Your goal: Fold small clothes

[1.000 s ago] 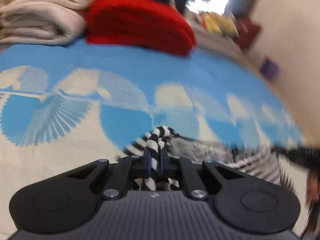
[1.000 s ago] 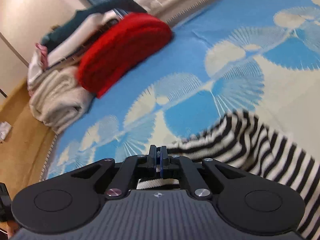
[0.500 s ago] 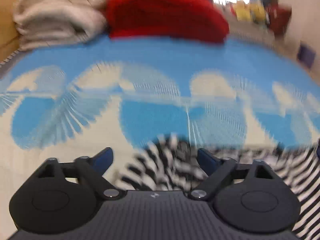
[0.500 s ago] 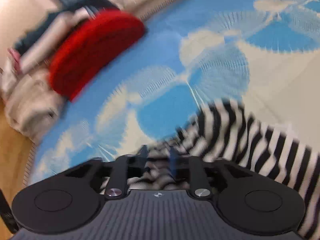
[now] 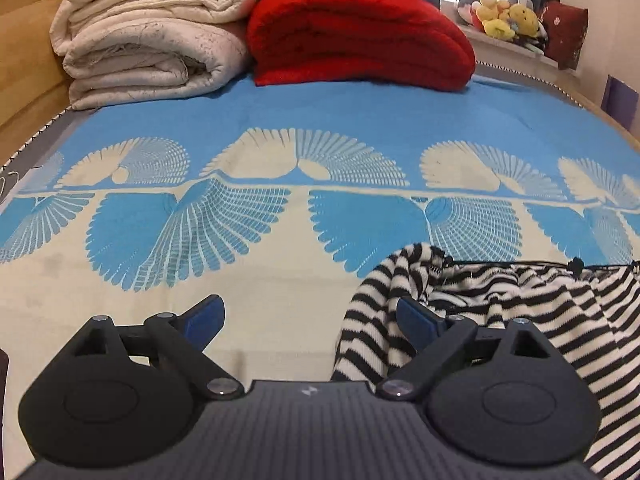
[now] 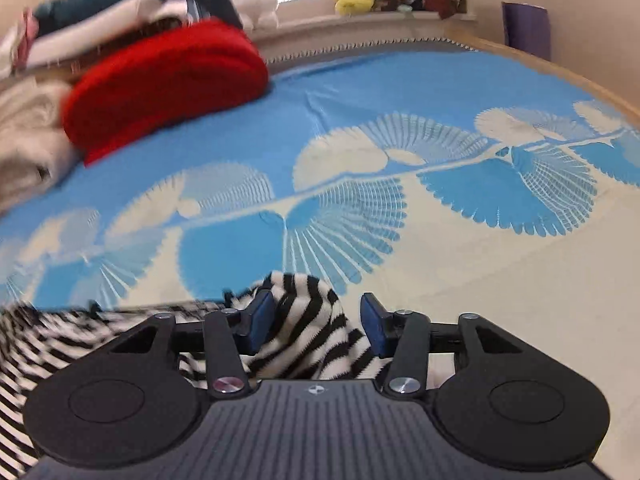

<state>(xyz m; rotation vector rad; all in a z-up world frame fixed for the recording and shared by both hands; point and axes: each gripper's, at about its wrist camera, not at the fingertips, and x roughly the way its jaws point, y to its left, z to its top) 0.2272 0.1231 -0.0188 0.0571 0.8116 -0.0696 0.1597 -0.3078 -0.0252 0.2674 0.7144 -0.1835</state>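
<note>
A black-and-white striped garment (image 5: 520, 304) lies on the blue-and-cream bedspread (image 5: 280, 128). In the left wrist view it fills the lower right, its rounded left end by my right fingertip. My left gripper (image 5: 310, 318) is open and holds nothing; the cloth sits mostly to its right. In the right wrist view the garment (image 6: 312, 332) humps up between my open fingers and trails off to the lower left. My right gripper (image 6: 316, 322) is open, its pads on either side of the hump without pinching it.
Folded cream quilts (image 5: 148, 36) and a folded red blanket (image 5: 360, 36) are stacked at the far end of the bed. Soft toys (image 5: 504, 16) sit on a sill beyond. A wooden bed frame (image 5: 24, 60) runs along the left.
Both grippers were shut on the striped garment one second ago. Both have opened and let it go, and the cloth now rests on the bedspread. The left gripper has shifted left of the cloth.
</note>
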